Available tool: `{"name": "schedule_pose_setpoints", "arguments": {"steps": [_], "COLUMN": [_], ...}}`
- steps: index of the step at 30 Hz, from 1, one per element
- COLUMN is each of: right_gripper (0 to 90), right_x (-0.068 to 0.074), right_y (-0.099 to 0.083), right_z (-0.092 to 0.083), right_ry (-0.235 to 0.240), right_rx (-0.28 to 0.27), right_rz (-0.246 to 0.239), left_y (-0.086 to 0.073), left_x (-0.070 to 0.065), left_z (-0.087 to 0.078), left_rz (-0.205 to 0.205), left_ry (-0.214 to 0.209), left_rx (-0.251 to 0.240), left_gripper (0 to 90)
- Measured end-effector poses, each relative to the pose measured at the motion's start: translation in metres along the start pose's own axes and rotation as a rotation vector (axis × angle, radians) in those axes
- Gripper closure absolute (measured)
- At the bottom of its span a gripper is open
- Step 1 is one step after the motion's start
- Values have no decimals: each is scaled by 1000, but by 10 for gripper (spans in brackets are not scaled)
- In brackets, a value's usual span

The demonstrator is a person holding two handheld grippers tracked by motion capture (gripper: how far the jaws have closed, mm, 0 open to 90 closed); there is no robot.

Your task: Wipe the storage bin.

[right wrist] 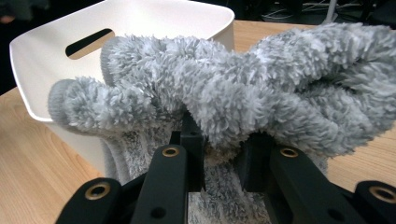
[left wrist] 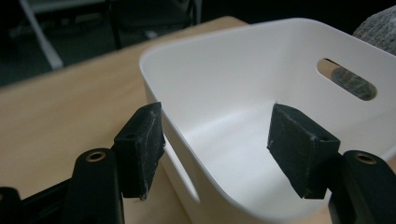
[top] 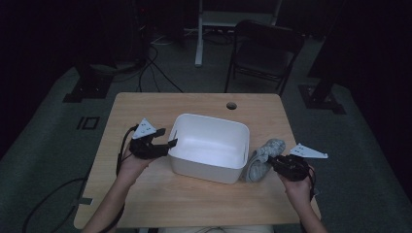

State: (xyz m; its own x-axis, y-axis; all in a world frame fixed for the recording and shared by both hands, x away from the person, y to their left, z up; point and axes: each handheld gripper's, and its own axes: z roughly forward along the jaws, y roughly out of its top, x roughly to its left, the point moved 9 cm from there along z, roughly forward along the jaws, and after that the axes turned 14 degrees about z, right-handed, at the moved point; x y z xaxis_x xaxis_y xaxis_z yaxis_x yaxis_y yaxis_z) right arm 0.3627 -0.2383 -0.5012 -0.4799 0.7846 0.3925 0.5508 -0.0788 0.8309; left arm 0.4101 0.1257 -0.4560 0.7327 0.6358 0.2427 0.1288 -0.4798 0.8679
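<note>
Wooden table (top: 145, 194), fluffy grey sock (right wrist: 261, 88)

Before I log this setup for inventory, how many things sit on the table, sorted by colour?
White: 1, the bin
Grey: 1, the fluffy cloth beside it, in the right claw
Total: 2

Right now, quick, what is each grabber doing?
Left gripper: open, its jaws either side of the white bin's wall, not squeezing it.
Right gripper: closed on the fluffy grey cloth.
</note>
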Motion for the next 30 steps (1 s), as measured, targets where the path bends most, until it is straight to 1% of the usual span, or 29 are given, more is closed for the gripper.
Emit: {"name": "schedule_pose_setpoints", "arguments": {"steps": [1,2,3,4,5,6,8,10,11,13,14,15,16,18,20,22,23,24,25,26,27,28,29,30], "right_gripper": [756,756,756,756,756,756,756,756,756,756,755,756,756,756,756,755,755,755,755,755,755,755,755,755], "right_x": [1,1,2,2,2,2,3,3,3,3,4,4,4,5,6,6,5,5,4,4,3,2,1,1], "right_y": [-1,-1,-1,-1,-1,-1,-1,-1,-2,-1,-1,-1,0,1,1,1,2,2,1,1,0,0,0,0], "right_z": [-2,-2,-4,-4,-5,-5,-6,-6,-7,-8,-9,-9,-10,-12,-13,-14,-14,-14,-14,-13,-13,-12,-12,-11], "right_ry": [9,9,15,15,21,21,24,26,28,29,28,27,29,35,36,33,34,34,33,31,32,32,29,27], "right_rx": [3,3,-3,-3,-7,-7,-7,-10,-10,-11,-15,-16,-19,-21,-21,-23,-22,-22,-21,-20,-19,-17,-16,-17], "right_rz": [2,2,4,4,7,7,7,9,10,8,6,3,3,2,-4,-11,-9,-9,-8,-6,-1,1,-1,-1], "left_y": [2,5,7,9,12,13,16,18,18,18,17,18,19,18,18,17,16,15,14,13,12,12,13,13], "left_x": [5,10,15,20,25,30,39,46,49,55,58,59,59,60,60,59,59,58,58,58,57,57,55,54], "left_z": [3,6,10,14,18,23,31,40,45,55,60,64,67,76,84,91,94,97,101,103,106,108,109,111], "left_rz": [3,6,10,22,24,21,37,31,27,37,34,36,34,44,57,61,66,72,69,63,58,55,38,30], "left_ry": [-10,-29,-35,-38,-43,-59,-64,-89,-96,-106,-107,-117,-137,-143,-140,-166,-184,-193,-200,-219,-233,-240,-264,-275], "left_rx": [-6,-32,-44,-54,-65,-68,-81,-99,-95,-90,-74,-79,-86,-62,-63,-53,-44,-30,-21,-16,-13,-10,-15,-21], "left_gripper": [363,363,380,380,380,380,380,379,380,380,380,380,380,380,380,381,394,394,394,400,431,432,432,457]}}
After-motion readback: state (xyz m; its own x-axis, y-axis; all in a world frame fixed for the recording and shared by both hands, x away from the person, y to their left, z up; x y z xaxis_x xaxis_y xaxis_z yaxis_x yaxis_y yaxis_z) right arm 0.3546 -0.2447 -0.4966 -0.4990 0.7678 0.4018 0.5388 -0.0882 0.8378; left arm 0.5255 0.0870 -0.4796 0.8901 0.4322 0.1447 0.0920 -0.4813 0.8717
